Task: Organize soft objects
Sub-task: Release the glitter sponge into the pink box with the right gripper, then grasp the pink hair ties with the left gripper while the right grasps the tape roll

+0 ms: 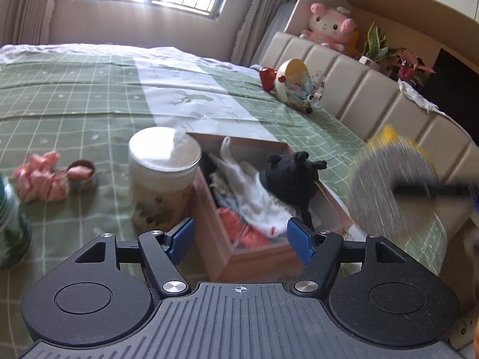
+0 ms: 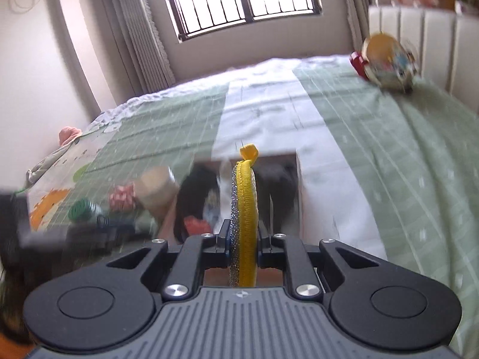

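Observation:
An open cardboard box (image 1: 223,258) sits on the bed and holds a black plush (image 1: 292,176), a white plush (image 1: 248,188) and something coral (image 1: 248,230). My left gripper (image 1: 241,234) hovers open over the box's near corner, nothing between its blue pads. To the right of the box hangs a round scrubbing pad (image 1: 389,188), silver on one face and yellow on the other, blurred. In the right wrist view this pad (image 2: 247,197) stands edge-on, with my right gripper (image 2: 243,239) shut on it, above the box (image 2: 302,197).
A lidded jar (image 1: 163,173) stands against the box's left side. Farther left lie a pink cloth bundle (image 1: 39,179), a small cup (image 1: 82,173) and a green-white can (image 1: 12,224). A round toy (image 1: 296,83) lies by the padded headboard (image 1: 374,95), with a pink plush (image 1: 329,25) above.

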### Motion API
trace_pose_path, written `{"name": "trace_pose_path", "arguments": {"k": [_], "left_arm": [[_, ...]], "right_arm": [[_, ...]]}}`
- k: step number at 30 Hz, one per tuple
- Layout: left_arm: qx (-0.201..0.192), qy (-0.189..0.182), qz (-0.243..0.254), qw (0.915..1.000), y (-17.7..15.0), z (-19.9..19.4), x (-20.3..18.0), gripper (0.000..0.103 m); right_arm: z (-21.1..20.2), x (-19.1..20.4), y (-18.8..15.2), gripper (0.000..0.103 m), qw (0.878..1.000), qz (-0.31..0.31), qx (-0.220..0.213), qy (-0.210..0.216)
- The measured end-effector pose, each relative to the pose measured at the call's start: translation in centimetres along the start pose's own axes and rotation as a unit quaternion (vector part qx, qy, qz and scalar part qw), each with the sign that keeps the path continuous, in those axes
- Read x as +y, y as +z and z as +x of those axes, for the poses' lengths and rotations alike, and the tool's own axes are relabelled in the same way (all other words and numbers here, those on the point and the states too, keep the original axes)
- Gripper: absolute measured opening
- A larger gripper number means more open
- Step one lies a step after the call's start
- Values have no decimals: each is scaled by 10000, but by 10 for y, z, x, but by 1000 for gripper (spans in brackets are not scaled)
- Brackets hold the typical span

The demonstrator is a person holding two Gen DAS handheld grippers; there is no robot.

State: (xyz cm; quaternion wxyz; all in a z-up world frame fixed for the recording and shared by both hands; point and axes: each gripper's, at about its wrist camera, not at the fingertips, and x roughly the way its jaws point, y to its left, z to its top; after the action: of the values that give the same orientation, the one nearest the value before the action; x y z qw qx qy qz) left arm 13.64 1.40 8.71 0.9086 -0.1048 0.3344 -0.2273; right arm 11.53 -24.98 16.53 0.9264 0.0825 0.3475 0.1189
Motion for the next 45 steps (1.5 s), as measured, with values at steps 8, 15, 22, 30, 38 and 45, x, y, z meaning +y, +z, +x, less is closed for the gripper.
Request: {"name": "trace_pose_path", "arguments": {"k": [8, 15, 22, 30, 38, 45], "left_arm": [[104, 83, -412, 9991, -45, -34, 40, 73], [156, 443, -571, 9973, -53, -31, 68, 73], [129, 534, -505, 9972, -51, -34, 76, 73], [-215, 878, -278, 9955, 47, -61, 115, 66], [1877, 1983, -473, 9608, 129, 48, 199, 66], [2790, 1917, -602, 9390, 120, 112, 210, 68]], "right_arm": [[116, 41, 47, 27, 9991, 92, 417, 52], [122, 31, 14, 53, 9949, -219, 433, -880], [79, 68, -16, 74, 9866, -1222, -281, -1040], [82, 155, -77, 81, 9804, -1925, -305, 291], [128, 204, -134, 81, 9651, -2493, -109, 797], [143, 182, -135, 86, 9754, -1925, 313, 1030]]}}
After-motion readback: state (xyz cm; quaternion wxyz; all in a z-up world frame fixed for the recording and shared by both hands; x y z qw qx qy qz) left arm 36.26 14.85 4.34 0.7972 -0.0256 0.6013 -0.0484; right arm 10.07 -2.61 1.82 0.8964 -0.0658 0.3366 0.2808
